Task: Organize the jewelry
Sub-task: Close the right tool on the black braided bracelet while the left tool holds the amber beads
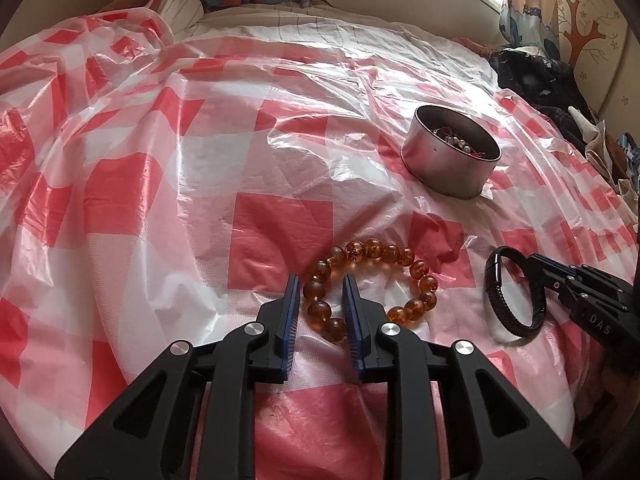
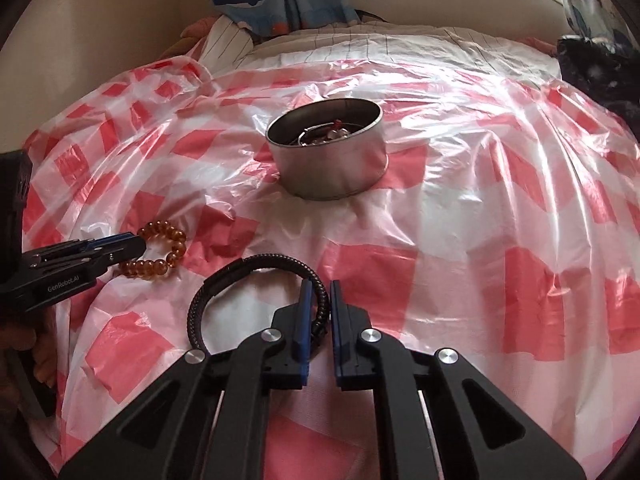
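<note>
Round metal tin (image 2: 328, 160), open-topped, on a red-and-white checked plastic sheet (image 1: 140, 184); holds a metal bangle and beads.

Amber bead bracelet (image 1: 372, 288), flat on the sheet. Left gripper (image 1: 320, 304) straddles its near-left beads, jaws slightly apart, not pressing.

Black braided bracelet (image 2: 256, 292), right of the amber one. Right gripper (image 2: 318, 308) clamped on its band.

"GenRobot.AI" on the left gripper (image 2: 134, 246) body, "DAS" on the right gripper (image 1: 532, 258) body
</note>
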{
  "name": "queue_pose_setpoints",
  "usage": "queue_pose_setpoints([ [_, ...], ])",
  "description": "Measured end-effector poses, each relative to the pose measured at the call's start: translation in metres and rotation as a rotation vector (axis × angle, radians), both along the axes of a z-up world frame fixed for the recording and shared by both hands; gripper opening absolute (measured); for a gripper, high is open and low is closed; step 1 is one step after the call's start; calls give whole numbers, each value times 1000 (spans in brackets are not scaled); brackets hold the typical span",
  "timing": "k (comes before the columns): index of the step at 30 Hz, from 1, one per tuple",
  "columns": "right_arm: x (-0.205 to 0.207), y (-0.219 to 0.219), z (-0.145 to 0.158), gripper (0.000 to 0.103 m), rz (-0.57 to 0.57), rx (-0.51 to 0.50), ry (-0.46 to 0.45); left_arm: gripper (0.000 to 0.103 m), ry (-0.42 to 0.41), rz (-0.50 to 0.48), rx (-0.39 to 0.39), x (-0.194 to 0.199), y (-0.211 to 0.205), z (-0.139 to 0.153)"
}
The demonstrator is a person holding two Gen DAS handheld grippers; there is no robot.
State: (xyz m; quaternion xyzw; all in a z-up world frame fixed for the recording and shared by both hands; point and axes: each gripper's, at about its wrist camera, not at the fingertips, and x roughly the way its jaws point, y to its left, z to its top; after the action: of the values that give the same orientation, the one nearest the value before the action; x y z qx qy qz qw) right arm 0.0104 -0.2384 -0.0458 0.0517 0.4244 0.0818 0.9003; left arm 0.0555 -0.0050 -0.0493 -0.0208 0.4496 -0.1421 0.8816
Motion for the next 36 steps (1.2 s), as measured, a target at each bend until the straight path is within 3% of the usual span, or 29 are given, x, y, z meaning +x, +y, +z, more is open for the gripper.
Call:
queue_pose_setpoints([
  [3, -1, -4, 4, 16, -4, 38, -18, 27, -4, -10, 2, -1, -2, -1],
  [4, 0, -3, 3, 33, -1, 47, -13, 29, -5, -14, 2, -1, -3, -1],
  [5, 0, -3, 1, 40, -3, 44, -8, 31, -6, -17, 1, -1, -3, -1],
  [7, 1, 2, -5, 39, 3, 9, 9, 35, -9, -24, 7, -2, -6, -1],
  [10, 1, 9, -8, 17, 21, -23, 5, 37, -16, -34, 22, -3, -10, -1],
  [13, -2, 10, -7, 12, 16, -31, -22, 41, -20, -41, 30, -3, -12, -1],
  [18, -6, -1, -3, 12, -20, 19, -52, 44, -32, -52, 38, -5, -14, -2],
  [20, -4, -3, -5, 12, -35, 26, -41, 38, -36, -55, 38, -6, -15, -1],
  [22, 0, -4, -10, 16, -32, 33, -8, 25, -37, -63, 36, -6, -15, -1],
  [25, 1, 1, -13, 21, -18, 15, 5, 22, -44, -70, 52, -8, -18, -1],
  [29, 0, 4, -15, 21, -14, -11, 3, 23, -48, -68, 75, -9, -20, -1],
  [36, 1, 8, -15, 30, 6, -24, 6, 39, -55, -69, 94, -9, -23, -1],
])
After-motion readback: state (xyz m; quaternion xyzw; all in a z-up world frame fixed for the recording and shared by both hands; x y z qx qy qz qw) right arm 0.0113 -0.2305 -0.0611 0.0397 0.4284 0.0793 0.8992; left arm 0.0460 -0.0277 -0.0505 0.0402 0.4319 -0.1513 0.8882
